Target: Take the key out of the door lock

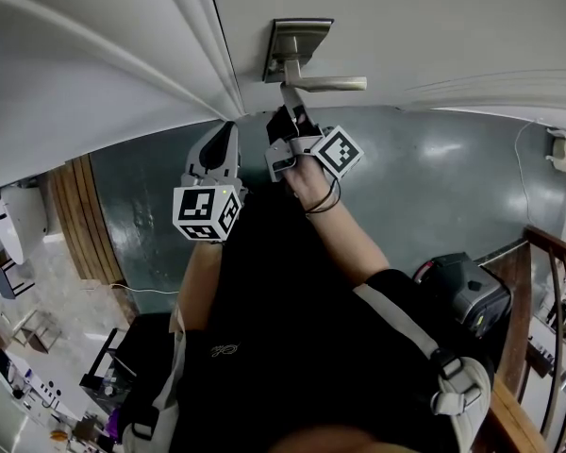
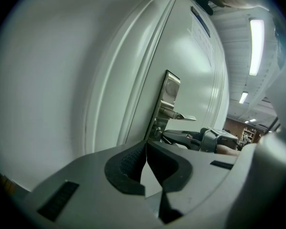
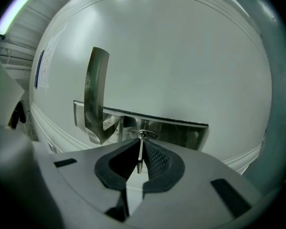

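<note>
White door [image 1: 406,26] is filling the top of the head view. Lock plate [image 1: 297,45] is sitting near its edge, and the lever handle [image 1: 332,84] is sticking out just above the right gripper [image 1: 289,113], which is nosing into the plate. Left gripper [image 1: 228,132] is hanging beside it, touching nothing. Black case [image 1: 464,295] and wooden railing [image 1: 547,272] are sitting well apart from the work.

Left gripper view: jaws are resting together, nothing between them. The lock is showing ahead.

Right gripper view: pads are clamping the key [image 3: 140,152], which is sitting in the keyhole [image 3: 147,134] on the plate, just beside the lever's root. My read: it should be pulling straight back along the key's axis, without twisting or sagging, and gripping firmly because only thin metal is pinched. Lever is looking like the likeliest snag.
</note>
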Motion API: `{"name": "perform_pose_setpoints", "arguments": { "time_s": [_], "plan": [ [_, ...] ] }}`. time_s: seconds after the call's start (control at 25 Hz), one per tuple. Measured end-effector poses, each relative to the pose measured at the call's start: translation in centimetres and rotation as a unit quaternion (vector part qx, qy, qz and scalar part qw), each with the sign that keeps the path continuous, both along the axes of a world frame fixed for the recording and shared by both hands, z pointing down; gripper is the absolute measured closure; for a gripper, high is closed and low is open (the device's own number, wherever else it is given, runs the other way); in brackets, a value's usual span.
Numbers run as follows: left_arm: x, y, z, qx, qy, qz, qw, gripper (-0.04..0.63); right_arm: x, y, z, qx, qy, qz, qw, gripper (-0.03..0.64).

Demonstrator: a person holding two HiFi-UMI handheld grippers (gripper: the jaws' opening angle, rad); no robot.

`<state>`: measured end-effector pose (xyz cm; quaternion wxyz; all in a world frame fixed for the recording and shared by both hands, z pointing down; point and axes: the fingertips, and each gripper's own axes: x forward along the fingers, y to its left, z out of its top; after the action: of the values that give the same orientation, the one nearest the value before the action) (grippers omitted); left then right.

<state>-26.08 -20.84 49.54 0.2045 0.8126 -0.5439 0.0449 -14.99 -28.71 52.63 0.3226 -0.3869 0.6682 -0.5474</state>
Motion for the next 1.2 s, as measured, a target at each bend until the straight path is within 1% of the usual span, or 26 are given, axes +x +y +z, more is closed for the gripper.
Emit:
{"name": "perform_pose_setpoints", "arguments": {
  "time_s": [0.44,0.64,0.8,0.88,1.0,1.2],
  "plan": [
    [-0.4,0.5,-0.4,0.002,0.002,0.003,1.0,0.571,0.1,0.7,-0.5,0.004,0.0,0.0,1.0,0.586],
    [-0.5,0.9,-0.2,0.001,0.004,0.007,1.0,0.571,0.0,1.6,-0.5,0.012,0.016,-0.001,1.0,0.588],
    [-0.4,1.2,-0.1,0.002,0.007,0.01,0.9999,0.571,0.4,2.5,0.0,0.004,0.016,0.005,1.0,0.588],
    [-0.3,1.6,-0.1,0.002,0.008,0.013,0.9999,0.571,0.5,2.9,-0.2,0.01,0.028,0.006,1.0,0.588],
    [-0.3,2.1,0.0,0.001,0.01,0.018,0.9998,0.571,0.6,3.6,-0.5,0.024,0.061,0.002,0.998,0.588],
    [-0.5,3.2,0.0,0.001,0.014,0.03,0.9994,0.571,0.2,5.1,-0.7,0.027,0.062,0.008,0.998,0.588]
  ]
}}
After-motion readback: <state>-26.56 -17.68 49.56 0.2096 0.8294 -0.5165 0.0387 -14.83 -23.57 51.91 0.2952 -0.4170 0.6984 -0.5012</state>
